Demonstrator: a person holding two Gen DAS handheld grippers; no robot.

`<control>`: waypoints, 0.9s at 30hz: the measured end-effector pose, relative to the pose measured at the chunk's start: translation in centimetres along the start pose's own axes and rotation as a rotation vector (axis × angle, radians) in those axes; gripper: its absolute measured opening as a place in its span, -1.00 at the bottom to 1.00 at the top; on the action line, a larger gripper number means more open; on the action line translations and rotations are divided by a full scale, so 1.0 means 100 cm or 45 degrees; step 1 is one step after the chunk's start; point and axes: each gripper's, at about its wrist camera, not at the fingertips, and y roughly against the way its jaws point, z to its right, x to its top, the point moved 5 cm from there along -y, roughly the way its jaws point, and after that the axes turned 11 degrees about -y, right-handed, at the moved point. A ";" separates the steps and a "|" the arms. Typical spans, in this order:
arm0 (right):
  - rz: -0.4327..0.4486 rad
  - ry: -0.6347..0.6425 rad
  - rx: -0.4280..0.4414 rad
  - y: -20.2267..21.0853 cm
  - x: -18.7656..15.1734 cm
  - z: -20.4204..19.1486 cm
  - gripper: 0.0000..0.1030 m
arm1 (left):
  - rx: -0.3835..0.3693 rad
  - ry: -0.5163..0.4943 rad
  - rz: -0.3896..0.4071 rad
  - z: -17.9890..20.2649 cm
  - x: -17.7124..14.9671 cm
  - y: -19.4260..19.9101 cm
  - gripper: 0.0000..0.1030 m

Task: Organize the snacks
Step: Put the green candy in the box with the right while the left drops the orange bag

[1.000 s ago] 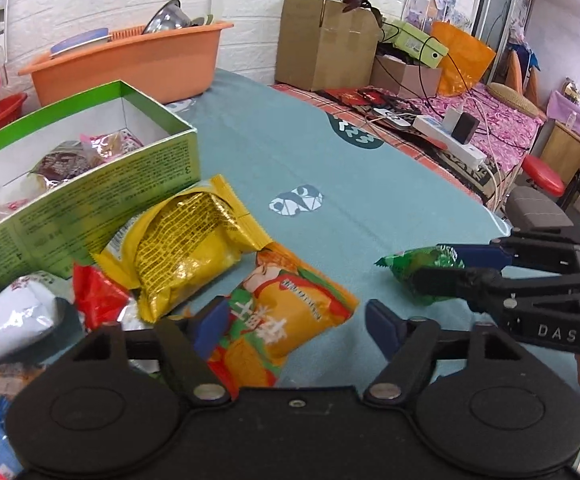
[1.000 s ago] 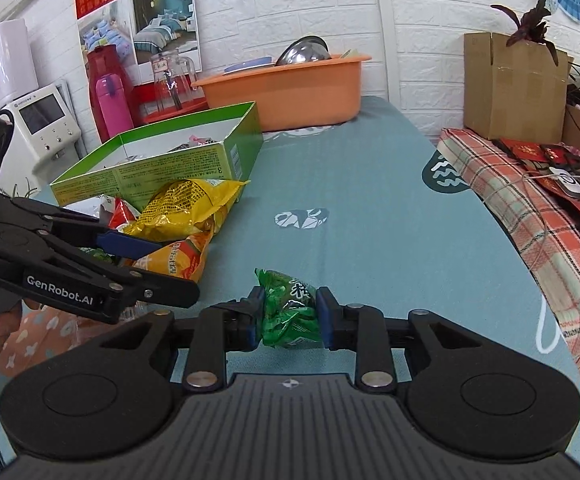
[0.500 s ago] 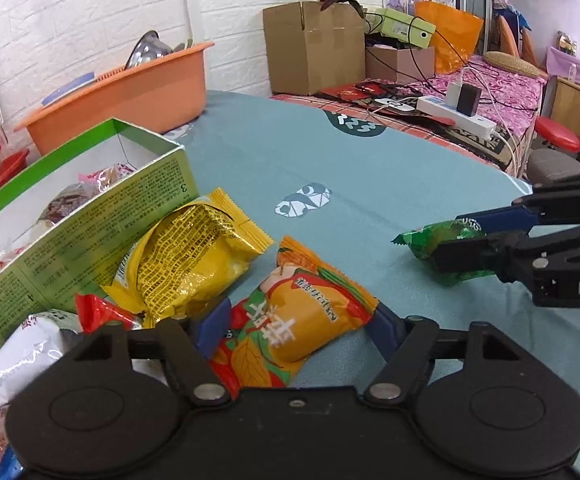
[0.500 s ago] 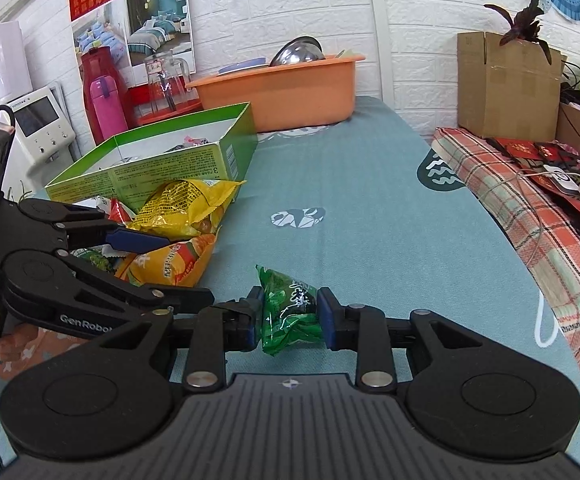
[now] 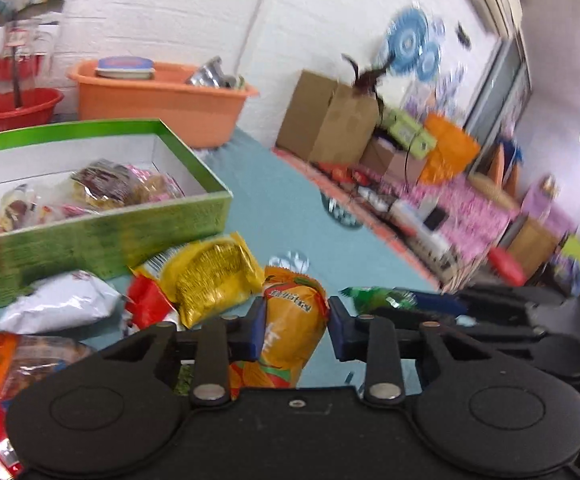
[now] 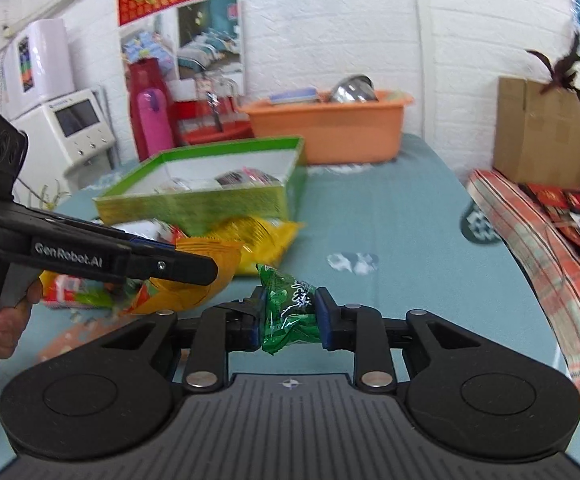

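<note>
- Orange pack (image 5: 290, 320) sits clamped between the closed jaws of the left gripper (image 5: 293, 330), lifted clear of the counter (image 5: 273, 208) and hanging below the jaws.
- Green pack (image 6: 290, 306) is pinched in the right gripper (image 6: 287, 316), whose jaws are closing tighter on it; it too is off the counter.
- Both grippers are side by side, the left one just beside the right in each view.
- Loose on the counter near the left gripper lie a yellow pack (image 5: 209, 280), a red pack (image 5: 147, 306) and a white pack (image 5: 57, 304), touching or overlapping.
- Beyond them stands the green box (image 5: 101, 232), open, with several snacks already inside.
- Farther back is an orange tub (image 6: 330, 128) against the wall.
- Risk, as a judgement: the orange pack is held by its middle and looks soft, so it could slip or swing into the box wall on the way in. With the grippers this near, one could knock the other's pack.
- Hard to tell: the left view is blurred, so pack labels and the box contents are unclear. The orange pack's lower end is hidden behind the gripper body, and snacks at the left edge are cut off.
</note>
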 end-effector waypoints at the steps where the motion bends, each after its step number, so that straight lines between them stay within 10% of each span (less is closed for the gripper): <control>1: 0.009 0.002 0.024 0.000 0.005 -0.006 -0.12 | -0.016 0.030 0.030 -0.004 0.005 0.010 -0.26; 13: 0.136 0.036 0.155 -0.047 0.081 -0.069 -0.11 | 0.226 0.145 0.323 -0.086 0.075 0.092 -0.26; 27: 0.058 0.017 0.145 -0.149 0.088 -0.089 -0.11 | 0.330 0.286 0.194 -0.176 0.051 0.046 -0.22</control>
